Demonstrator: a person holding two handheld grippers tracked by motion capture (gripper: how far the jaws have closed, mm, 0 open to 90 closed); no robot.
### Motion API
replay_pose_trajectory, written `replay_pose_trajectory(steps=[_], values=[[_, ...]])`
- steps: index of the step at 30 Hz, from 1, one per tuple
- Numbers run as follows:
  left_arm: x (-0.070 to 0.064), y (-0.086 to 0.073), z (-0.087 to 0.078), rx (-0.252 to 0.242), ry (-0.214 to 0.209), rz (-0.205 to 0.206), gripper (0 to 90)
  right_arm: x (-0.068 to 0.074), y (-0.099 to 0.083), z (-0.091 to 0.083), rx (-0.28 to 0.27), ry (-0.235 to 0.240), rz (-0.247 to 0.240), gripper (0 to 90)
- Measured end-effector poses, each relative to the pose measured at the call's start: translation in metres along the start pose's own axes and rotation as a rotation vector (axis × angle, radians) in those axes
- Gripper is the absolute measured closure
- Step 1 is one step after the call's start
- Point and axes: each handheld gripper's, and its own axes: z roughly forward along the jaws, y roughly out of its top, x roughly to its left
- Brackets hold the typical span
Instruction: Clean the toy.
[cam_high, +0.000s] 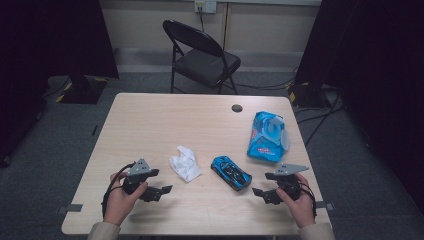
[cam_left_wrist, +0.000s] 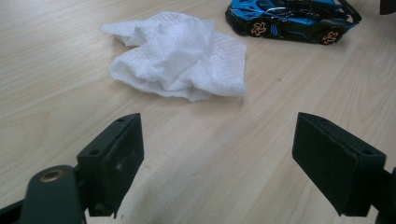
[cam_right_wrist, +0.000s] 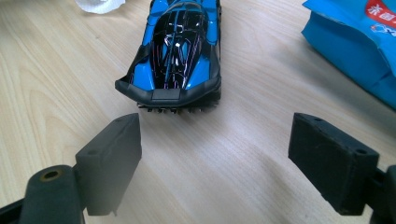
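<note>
A blue and black toy car (cam_high: 230, 172) (cam_right_wrist: 177, 51) (cam_left_wrist: 292, 19) lies near the table's front, right of centre. A crumpled white wipe (cam_high: 184, 163) (cam_left_wrist: 180, 56) rests to its left. A blue wipes pack (cam_high: 269, 136) (cam_right_wrist: 355, 42) with its flap lifted lies at the right. My left gripper (cam_high: 162, 191) (cam_left_wrist: 217, 161) is open, low over the table, its jaws facing the wipe a short way off. My right gripper (cam_high: 259, 192) (cam_right_wrist: 215, 165) is open just behind the car's rear end, with nothing between its jaws.
The wooden table (cam_high: 165, 125) has a round cable hole (cam_high: 237, 108) near its far edge. A black folding chair (cam_high: 200, 55) stands beyond the table. Dark curtains hang at both sides and cables run on the floor at the right.
</note>
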Motion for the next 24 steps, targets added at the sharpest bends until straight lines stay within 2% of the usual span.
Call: replay_pose_trajectory(steps=[10, 15, 24], values=[[-0.001, -0.006, -0.008, -0.007, -0.002, -0.003, 16.6, -0.002, -0.007, -0.007, 0.009, -0.005, -0.005, 17.2], [0.001, -0.012, -0.012, -0.004, 0.006, -0.005, 16.7, -0.006, -0.01, -0.012, 0.002, -0.007, 0.012, 17.4], [0.005, -0.018, -0.021, -0.01, 0.013, -0.016, 16.6, -0.008, -0.013, -0.016, 0.009, -0.011, 0.003, 17.7]])
